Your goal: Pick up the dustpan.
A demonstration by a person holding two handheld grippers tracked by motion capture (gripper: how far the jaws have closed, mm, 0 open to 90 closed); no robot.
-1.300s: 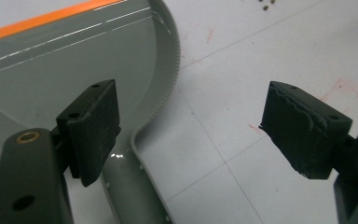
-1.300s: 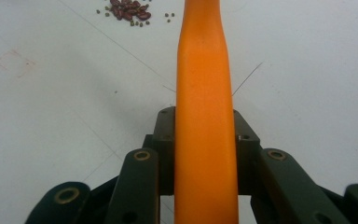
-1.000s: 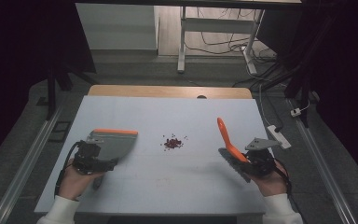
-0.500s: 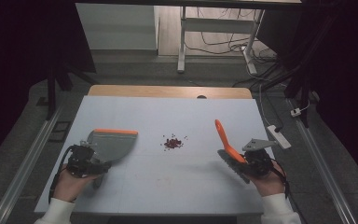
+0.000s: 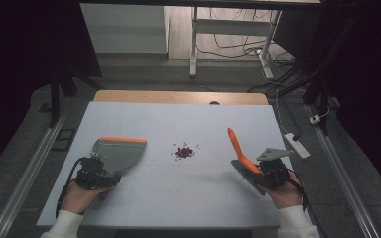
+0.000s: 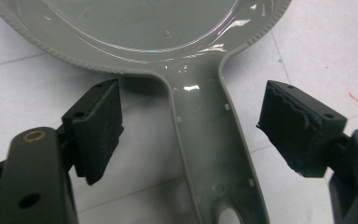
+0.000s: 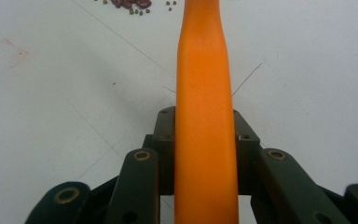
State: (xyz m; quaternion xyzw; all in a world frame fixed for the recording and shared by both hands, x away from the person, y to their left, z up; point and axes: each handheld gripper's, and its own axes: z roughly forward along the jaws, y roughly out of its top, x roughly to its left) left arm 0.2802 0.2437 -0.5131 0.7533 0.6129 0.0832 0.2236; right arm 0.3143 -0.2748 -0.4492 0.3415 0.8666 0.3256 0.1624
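Observation:
A grey dustpan with an orange front lip lies at the left of the white table. Its handle runs between the pads of my left gripper, which do not touch it. Those jaws have just been closing a little and still stand open. My right gripper is shut on the orange handle of a hand brush, whose dark bristles hang near the table. A small heap of dark red beads lies between dustpan and brush.
The white table top ends in a wooden strip at the far edge. A white power strip lies at the right rim. A metal table frame and cables stand on the floor beyond.
My left gripper has sunk toward the table around the dustpan's handle. The right gripper and brush stay where they were.

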